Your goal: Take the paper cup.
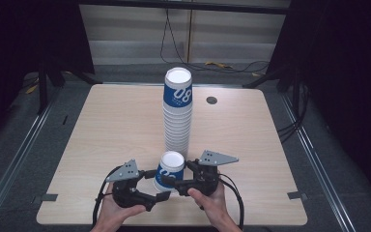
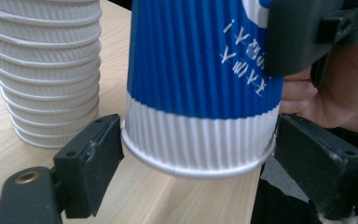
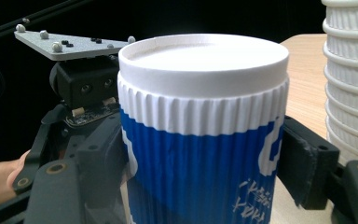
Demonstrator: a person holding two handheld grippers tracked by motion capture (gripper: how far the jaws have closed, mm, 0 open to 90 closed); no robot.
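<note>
1. Now the right hand-held gripper (image 1: 181,183) is clamping the upside-down blue cup (image 1: 168,170) near the stack (image 1: 178,113) on the worktop (image 1: 101,135).
2. Left hand-held gripper (image 1: 152,186) is standing apart at its rim; a tilted cup risks toppling the stack.

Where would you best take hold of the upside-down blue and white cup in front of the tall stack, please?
Grip the inverted cup across its ribbed blue wall, about mid-height, coming in level from the side away from the stack. The wall is round and tapers toward the closed base on top, so a grip near the top could slip off, and the corrugated sleeve should give good friction. The right gripper already grips it this way.
</note>
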